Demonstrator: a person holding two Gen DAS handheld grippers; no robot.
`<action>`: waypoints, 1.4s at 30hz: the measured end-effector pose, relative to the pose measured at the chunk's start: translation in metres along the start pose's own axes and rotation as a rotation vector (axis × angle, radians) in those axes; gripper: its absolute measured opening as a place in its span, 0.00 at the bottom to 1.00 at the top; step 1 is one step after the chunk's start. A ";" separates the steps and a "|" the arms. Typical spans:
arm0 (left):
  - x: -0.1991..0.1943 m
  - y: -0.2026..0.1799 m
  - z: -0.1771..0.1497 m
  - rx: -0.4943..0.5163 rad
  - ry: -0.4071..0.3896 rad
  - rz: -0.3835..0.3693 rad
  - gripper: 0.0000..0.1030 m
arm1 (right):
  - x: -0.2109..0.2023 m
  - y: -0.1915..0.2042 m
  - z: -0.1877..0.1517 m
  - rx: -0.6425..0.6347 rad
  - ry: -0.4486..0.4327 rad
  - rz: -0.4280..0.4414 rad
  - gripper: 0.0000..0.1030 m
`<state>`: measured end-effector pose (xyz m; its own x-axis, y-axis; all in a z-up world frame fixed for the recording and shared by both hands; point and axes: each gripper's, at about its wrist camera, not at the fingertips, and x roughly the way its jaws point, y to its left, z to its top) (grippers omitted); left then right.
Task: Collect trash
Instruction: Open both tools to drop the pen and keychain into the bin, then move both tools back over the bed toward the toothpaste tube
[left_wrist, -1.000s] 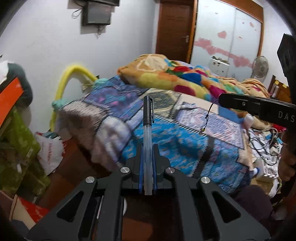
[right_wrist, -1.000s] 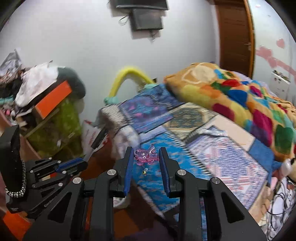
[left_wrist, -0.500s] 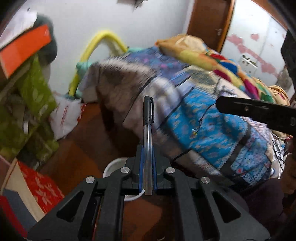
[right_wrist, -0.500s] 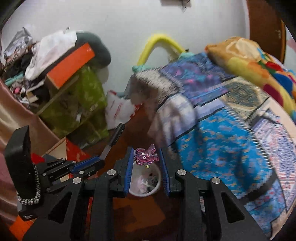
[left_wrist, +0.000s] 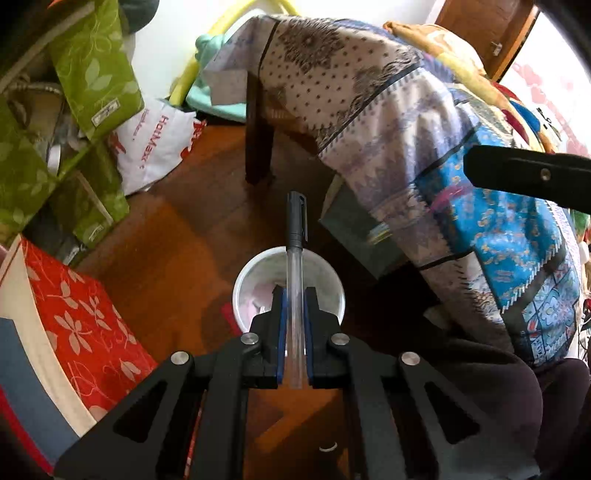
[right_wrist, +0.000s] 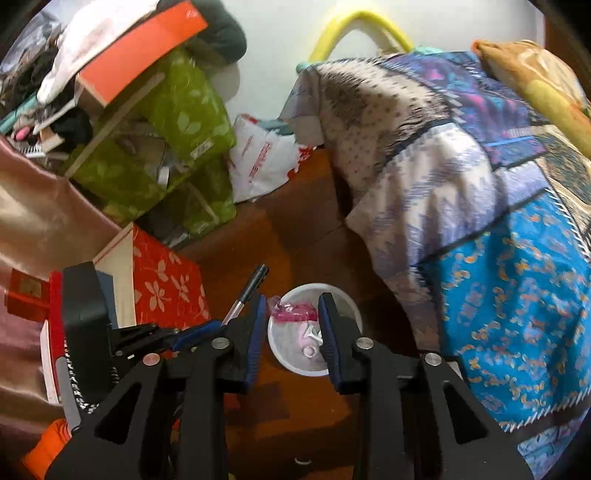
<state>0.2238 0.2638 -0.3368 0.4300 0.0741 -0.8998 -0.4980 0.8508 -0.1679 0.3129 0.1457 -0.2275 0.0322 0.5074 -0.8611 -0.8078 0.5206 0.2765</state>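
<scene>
my left gripper (left_wrist: 294, 295) pinching the pen (left_wrist: 295, 258) over the white bin (left_wrist: 243, 280), right gripper (right_wrist: 291, 306) jaws opening, pink toy (right_wrist: 295, 312) loose between them

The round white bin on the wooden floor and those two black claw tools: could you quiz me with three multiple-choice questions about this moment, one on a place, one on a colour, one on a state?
1. Where does the round white bin stand?
A. On the bed
B. On the brown wooden floor beside the patterned bedspread
C. On the red flowered box

2. What colour is the cap of the clear-barrelled pen?
A. Black
B. Red
C. Yellow

3. What is the left gripper doing?
A. Standing open and empty
B. Clamped on the pen
C. Holding a cloth

Answers:
1 B: both wrist views show the bin on the floorboards, next to the hanging bedspread.
2 A: the cap at the pen's far end is black.
3 B: its blue pads press on the clear barrel from both sides, above the bin.
</scene>
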 end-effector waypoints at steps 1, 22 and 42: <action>0.003 0.002 0.000 -0.003 0.004 0.000 0.07 | 0.003 0.001 0.001 -0.003 0.012 -0.005 0.43; -0.006 -0.018 0.010 0.004 0.016 0.068 0.35 | -0.021 -0.014 -0.014 -0.013 -0.015 -0.095 0.44; -0.135 -0.127 0.023 0.134 -0.237 -0.015 0.37 | -0.151 -0.044 -0.056 0.006 -0.262 -0.183 0.44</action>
<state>0.2462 0.1577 -0.1845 0.6087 0.1678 -0.7754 -0.3933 0.9127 -0.1112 0.3105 0.0076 -0.1333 0.3282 0.5640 -0.7577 -0.7708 0.6237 0.1303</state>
